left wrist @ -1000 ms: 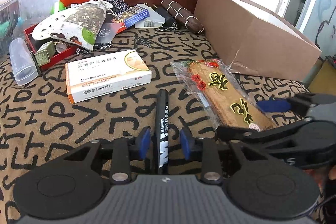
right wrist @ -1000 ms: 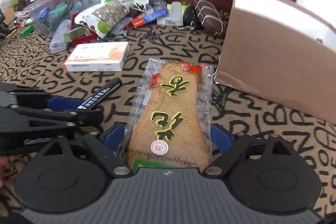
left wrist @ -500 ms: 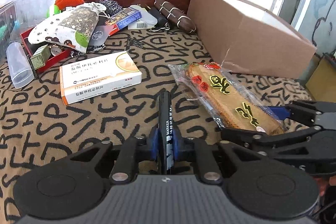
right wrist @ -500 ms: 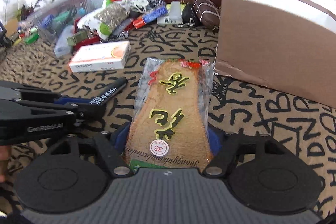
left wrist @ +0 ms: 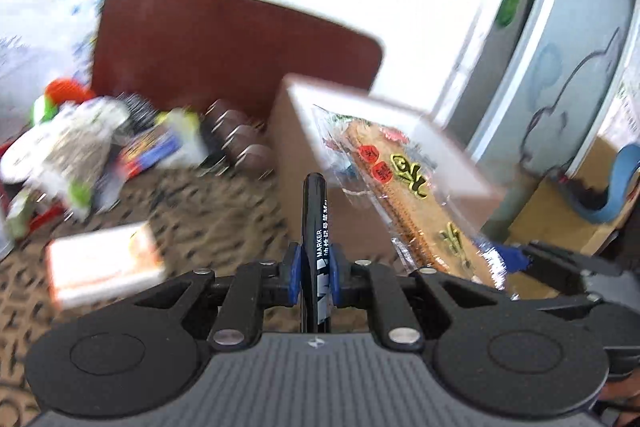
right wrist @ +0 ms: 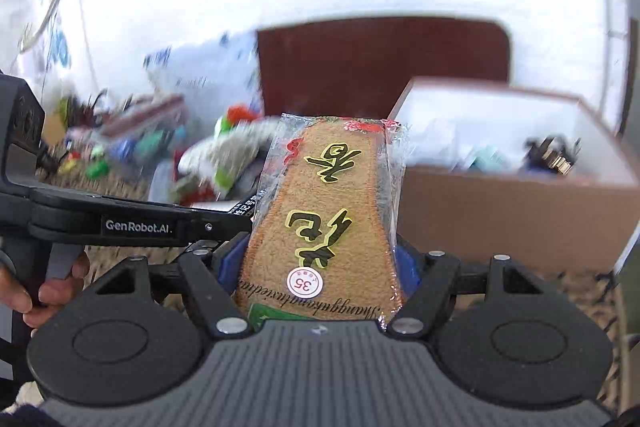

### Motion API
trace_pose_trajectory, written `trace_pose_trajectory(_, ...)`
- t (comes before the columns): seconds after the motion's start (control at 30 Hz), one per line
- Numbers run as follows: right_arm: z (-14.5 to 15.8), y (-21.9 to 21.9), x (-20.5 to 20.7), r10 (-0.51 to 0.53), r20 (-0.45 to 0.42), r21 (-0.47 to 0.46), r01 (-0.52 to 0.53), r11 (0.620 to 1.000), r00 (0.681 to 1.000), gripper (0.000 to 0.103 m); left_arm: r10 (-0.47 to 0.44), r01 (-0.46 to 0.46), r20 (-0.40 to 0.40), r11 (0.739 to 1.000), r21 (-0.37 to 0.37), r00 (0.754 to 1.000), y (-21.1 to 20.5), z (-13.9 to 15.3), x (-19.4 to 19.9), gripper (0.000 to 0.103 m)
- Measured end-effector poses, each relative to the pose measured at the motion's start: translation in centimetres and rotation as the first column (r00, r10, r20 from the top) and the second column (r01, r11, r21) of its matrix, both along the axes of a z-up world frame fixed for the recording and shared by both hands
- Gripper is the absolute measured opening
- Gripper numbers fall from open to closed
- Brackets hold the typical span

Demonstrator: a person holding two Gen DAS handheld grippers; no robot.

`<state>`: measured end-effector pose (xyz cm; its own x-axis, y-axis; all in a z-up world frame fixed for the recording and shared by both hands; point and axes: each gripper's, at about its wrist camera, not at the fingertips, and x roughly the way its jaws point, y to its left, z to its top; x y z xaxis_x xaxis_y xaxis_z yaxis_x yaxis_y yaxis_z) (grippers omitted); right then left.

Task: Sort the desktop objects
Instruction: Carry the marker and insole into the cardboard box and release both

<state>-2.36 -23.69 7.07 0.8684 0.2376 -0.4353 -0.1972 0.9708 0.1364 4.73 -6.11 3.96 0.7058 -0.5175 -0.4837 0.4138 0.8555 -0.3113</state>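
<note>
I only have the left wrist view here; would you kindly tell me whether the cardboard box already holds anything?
Observer: Yes; the right wrist view looks into the cardboard box, and a few small items lie inside, blurred.
Operator: Is the right hand-held gripper holding the insole pack on both edges?
Observer: Yes, a blue pad presses each edge.
Operator: Any label near the held end?
Observer: A round white sticker reads 35.

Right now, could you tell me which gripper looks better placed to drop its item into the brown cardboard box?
Right, probably. The right gripper holds the tan plastic-wrapped insole, pointing beside the brown cardboard box opening. The left gripper, clamping the black marker pen, faces its outer wall.
</note>
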Motion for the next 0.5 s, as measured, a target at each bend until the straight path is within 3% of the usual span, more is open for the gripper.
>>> trace_pose_trajectory(0.27, 4.3, -6.7, 4.1, -0.188, 0.097, -0.038, 0.192, 0.981, 0.977, 0.072, -0.007, 0.011, 0.048, 0.997, -0.070, 0.999, -6.1, 4.1, 5.0, 0.013)
trace_pose_trajectory(0.5, 4.0, -11.0, 11.5, -0.286, 0.102, -0.103, 0.296, 0.950, 0.953, 0.072, 0.006, -0.005, 0.015, 0.997, -0.076, 1.000, -10.6, 4.2, 11.2, 0.013)
